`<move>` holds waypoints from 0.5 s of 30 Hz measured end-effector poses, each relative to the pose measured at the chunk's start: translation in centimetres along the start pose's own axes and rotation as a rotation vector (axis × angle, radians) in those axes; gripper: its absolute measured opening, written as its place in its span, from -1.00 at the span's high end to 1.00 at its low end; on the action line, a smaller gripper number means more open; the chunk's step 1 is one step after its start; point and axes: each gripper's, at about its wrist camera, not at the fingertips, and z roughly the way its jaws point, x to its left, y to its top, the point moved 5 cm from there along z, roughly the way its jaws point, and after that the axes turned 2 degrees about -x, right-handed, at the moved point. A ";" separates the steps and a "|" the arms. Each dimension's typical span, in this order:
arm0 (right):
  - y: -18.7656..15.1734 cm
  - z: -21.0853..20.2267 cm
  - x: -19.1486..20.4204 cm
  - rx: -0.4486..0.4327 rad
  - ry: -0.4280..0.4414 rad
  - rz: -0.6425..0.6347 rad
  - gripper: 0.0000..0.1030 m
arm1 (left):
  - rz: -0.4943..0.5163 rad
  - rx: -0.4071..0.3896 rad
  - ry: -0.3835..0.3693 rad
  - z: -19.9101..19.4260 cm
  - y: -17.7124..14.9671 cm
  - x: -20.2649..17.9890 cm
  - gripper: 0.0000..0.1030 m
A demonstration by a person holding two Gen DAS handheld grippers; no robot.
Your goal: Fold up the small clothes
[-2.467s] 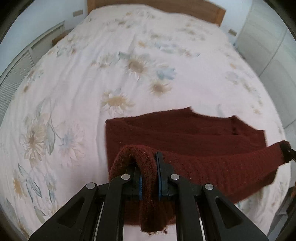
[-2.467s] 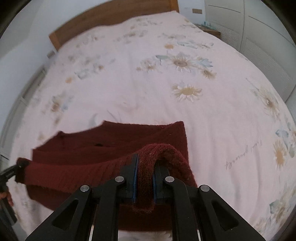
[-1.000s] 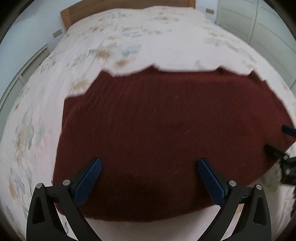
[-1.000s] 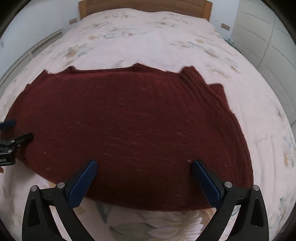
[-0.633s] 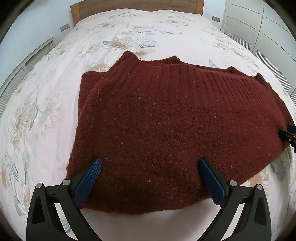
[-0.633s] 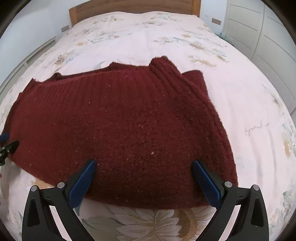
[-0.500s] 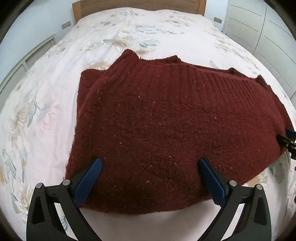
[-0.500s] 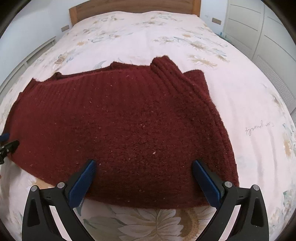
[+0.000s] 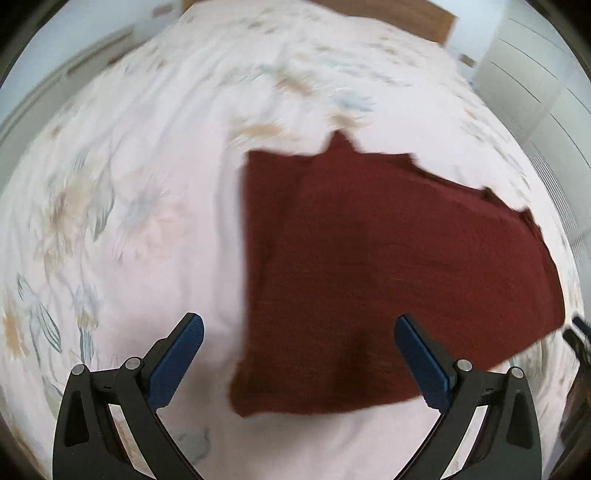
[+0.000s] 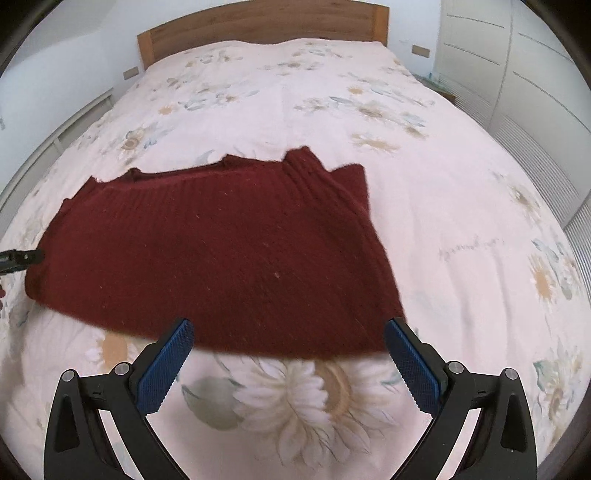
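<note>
A dark red knitted sweater (image 9: pixel 388 258) lies folded flat on the floral bedspread (image 9: pixel 129 184); it also shows in the right wrist view (image 10: pixel 221 251). My left gripper (image 9: pixel 299 354) is open and empty, just above the sweater's near left corner. My right gripper (image 10: pixel 288 358) is open and empty, hovering at the sweater's near edge over a printed daisy. The left gripper's tip (image 10: pixel 22 256) shows at the left edge of the right wrist view, beside the sweater's left end.
The bed has a wooden headboard (image 10: pixel 258 22) at the far end. White wardrobe doors (image 10: pixel 517 74) stand along the right side. A low white unit (image 10: pixel 74 122) runs along the left wall. The bedspread (image 10: pixel 461 221) stretches wide around the sweater.
Both grippers held the sweater's folded edge, then opened and let it drop flat. Since half a second ago both have drawn back, and the left view has swung left; it is motion-blurred.
</note>
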 end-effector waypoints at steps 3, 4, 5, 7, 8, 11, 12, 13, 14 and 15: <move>-0.8 0.4 -0.9 0.025 -0.024 0.005 -0.99 | -0.074 0.059 -0.059 1.8 -0.2 1.4 -0.96; -1.0 0.4 -1.1 0.031 -0.028 0.007 -0.99 | -0.091 0.078 -0.075 2.4 -0.4 1.5 -0.96; -1.3 0.5 -1.4 0.039 -0.032 0.013 -0.99 | -0.096 0.098 -0.086 3.0 -0.6 1.5 -0.96; -1.6 0.6 -1.9 0.045 -0.034 0.021 -0.99 | -0.089 0.108 -0.092 3.8 -0.9 1.2 -0.97; -1.7 0.6 -2.1 0.049 -0.036 0.024 -0.99 | -0.085 0.101 -0.092 3.9 -1.0 1.0 -0.97; -1.9 0.7 -2.3 0.052 -0.035 0.032 -0.99 | -0.073 0.101 -0.103 4.0 -1.3 0.6 -0.97; -1.9 0.7 -2.4 0.053 -0.036 0.035 -0.99 | -0.066 0.103 -0.107 4.3 -1.2 0.7 -0.96; -2.0 0.7 -2.4 0.054 -0.036 0.039 -0.99 | -0.060 0.105 -0.111 4.5 -1.1 0.4 -0.92; -2.0 0.7 -2.4 0.053 -0.033 0.043 -0.99 | -0.056 0.108 -0.120 4.5 -1.1 0.4 -0.75; -2.0 0.7 -2.5 0.052 -0.029 0.046 -0.99 | -0.054 0.110 -0.135 4.5 -1.1 0.3 -0.63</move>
